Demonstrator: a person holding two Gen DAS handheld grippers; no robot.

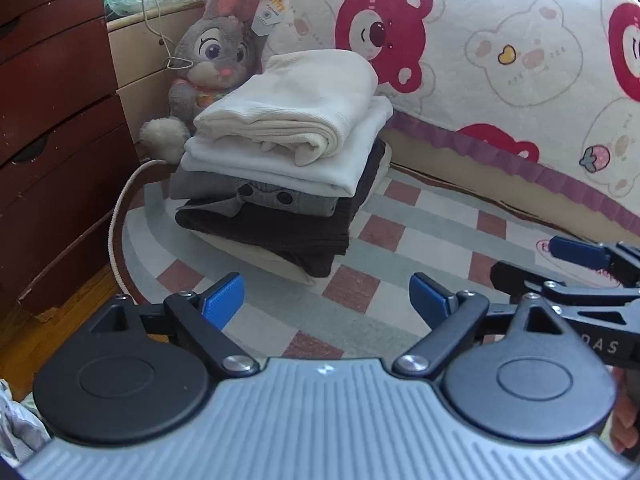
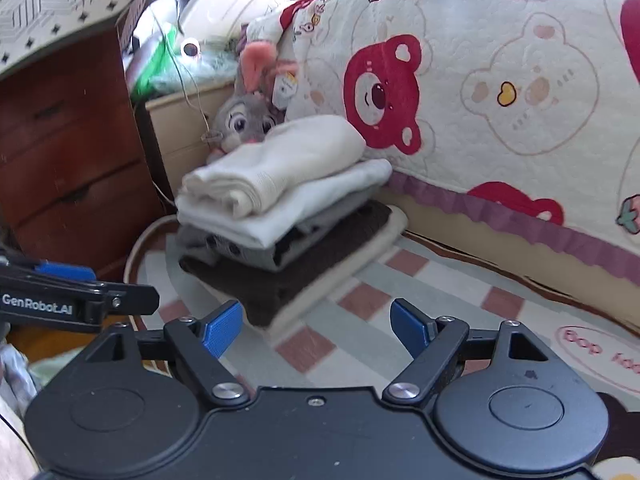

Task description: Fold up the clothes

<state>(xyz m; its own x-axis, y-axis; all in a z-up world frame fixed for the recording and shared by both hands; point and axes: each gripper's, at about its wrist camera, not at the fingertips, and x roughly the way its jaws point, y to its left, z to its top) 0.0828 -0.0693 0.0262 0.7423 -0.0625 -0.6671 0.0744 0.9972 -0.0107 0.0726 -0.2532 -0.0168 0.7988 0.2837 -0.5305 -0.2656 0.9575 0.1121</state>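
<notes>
A stack of folded clothes (image 1: 288,152) sits on the checked rug: cream knit on top, white, grey with dark buttons, dark brown, and a cream piece at the bottom. The right wrist view shows the same stack (image 2: 280,200) a short way ahead. My left gripper (image 1: 324,300) is open and empty, just short of the stack. My right gripper (image 2: 312,328) is open and empty too, close to the stack's near corner. Each gripper appears at the edge of the other's view, the right one (image 1: 576,256) and the left one (image 2: 68,292).
A grey plush rabbit (image 1: 208,56) leans behind the stack. A dark red chest of drawers (image 1: 52,140) stands on the left. A bed with a bear-print quilt (image 1: 500,52) fills the right side. The checked rug (image 1: 400,248) spreads in front. Crumpled fabric (image 1: 16,424) lies lower left.
</notes>
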